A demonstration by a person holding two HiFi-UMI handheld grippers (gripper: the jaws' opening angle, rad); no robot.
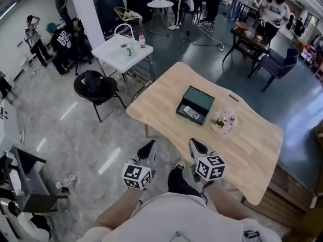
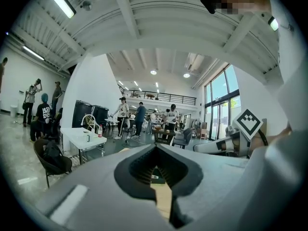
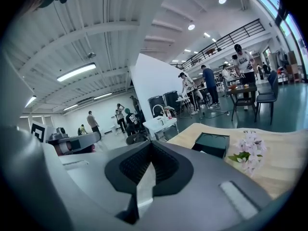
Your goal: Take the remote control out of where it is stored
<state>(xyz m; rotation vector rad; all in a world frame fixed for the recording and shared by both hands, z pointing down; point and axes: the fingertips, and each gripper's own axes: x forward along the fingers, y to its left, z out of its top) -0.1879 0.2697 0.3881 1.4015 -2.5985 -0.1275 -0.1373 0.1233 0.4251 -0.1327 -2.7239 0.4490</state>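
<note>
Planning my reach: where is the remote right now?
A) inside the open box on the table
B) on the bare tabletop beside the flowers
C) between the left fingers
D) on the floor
A: the remote lies inside the open box on the table.

Large hall with glossy grey floor (image 1: 75,130), white wall (image 1: 86,9), pale wooden table (image 1: 252,145), white folding table (image 1: 113,54), round black chair (image 1: 81,92), blue armchair (image 1: 277,64), tall windows (image 2: 219,107) along one side, ceiling strip lights (image 2: 58,0), upper balcony railing (image 2: 159,96), people (image 1: 63,39) standing about
</note>
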